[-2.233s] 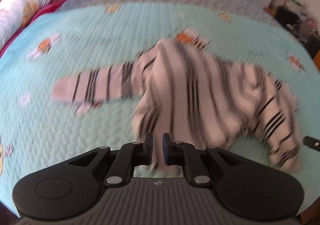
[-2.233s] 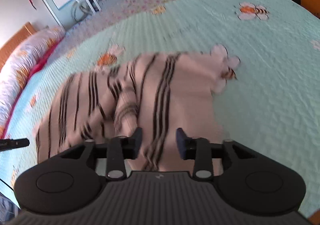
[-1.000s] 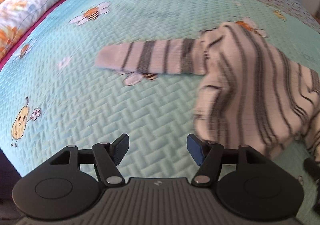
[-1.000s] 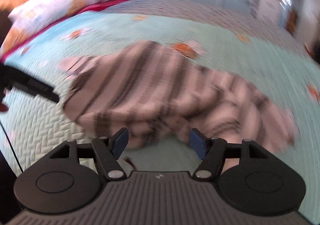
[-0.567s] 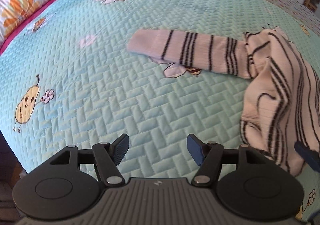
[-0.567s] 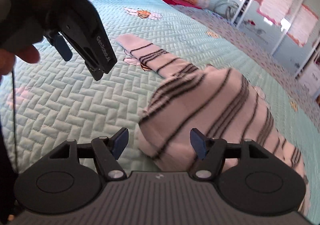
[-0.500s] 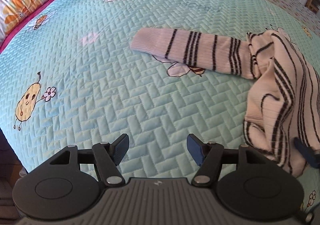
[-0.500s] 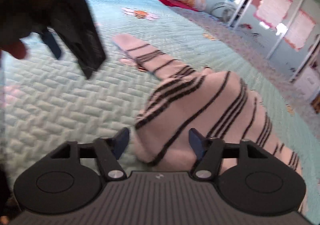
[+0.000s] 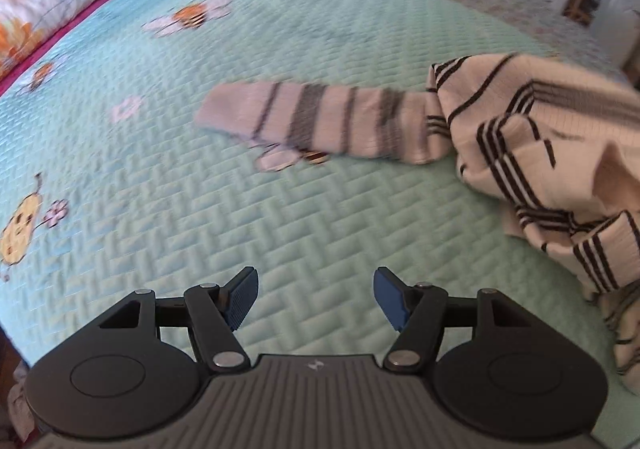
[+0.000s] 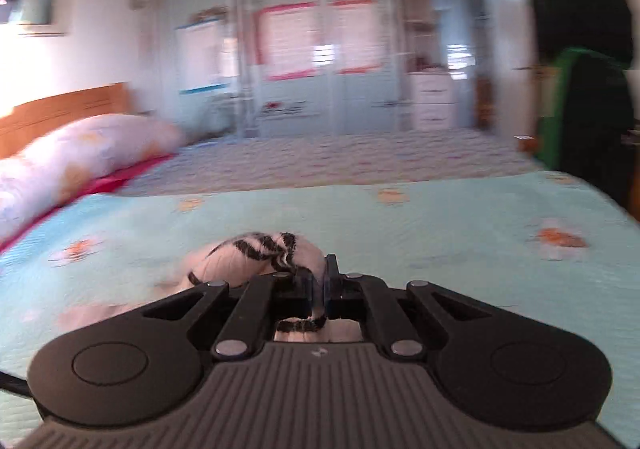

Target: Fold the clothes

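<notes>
Fabric of a white sweater with black stripes (image 9: 540,137) lies bunched toward the right edge of the bed in the left wrist view, on a pale turquoise quilted bedspread (image 9: 280,209) printed with bees and flowers. One sleeve (image 9: 320,125) stretches flat from the bunched body toward the middle of the bed, its cuff end pointing to the pillow side. The body of the garment rises off the quilt at the right, its folds hanging in a loose heap.

The left gripper (image 9: 314,299) hovers above bare bedspread with its jaws apart and nothing between the blue pads; the sleeve lies well ahead of it and the heap off to its right.

The right gripper (image 10: 320,285) has its jaws pressed together on a fold of the striped sweater (image 10: 260,257). A strip of the knit runs between the pads and shows again behind them, and more of the cloth bulges just ahead of the fingertips.

A long floral pillow (image 10: 80,157) lies along the left edge of the bed, in front of a wooden headboard (image 10: 60,109). Pale wardrobe doors (image 10: 320,61) fill the far wall, blurred. A person in dark clothing (image 10: 580,61) stands past the far right corner of the bed.
</notes>
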The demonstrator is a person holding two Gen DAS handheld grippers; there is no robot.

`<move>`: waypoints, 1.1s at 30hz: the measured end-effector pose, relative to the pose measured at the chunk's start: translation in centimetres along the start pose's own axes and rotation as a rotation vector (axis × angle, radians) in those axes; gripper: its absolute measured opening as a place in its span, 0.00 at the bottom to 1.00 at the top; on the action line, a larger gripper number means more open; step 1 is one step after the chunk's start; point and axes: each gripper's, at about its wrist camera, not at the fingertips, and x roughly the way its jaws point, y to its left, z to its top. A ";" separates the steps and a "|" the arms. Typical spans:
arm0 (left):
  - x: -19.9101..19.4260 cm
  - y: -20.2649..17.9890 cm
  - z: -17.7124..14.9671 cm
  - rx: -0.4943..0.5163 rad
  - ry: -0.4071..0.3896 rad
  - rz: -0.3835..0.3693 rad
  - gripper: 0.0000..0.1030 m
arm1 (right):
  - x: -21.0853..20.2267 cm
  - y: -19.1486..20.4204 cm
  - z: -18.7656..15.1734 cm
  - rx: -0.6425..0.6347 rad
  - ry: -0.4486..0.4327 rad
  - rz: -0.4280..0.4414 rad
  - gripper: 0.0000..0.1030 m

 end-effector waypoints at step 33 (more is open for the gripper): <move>11.9 -8.9 9.9 -0.176 0.015 -0.389 0.05 | 5.7 -6.9 -9.3 0.287 0.313 -0.053 0.14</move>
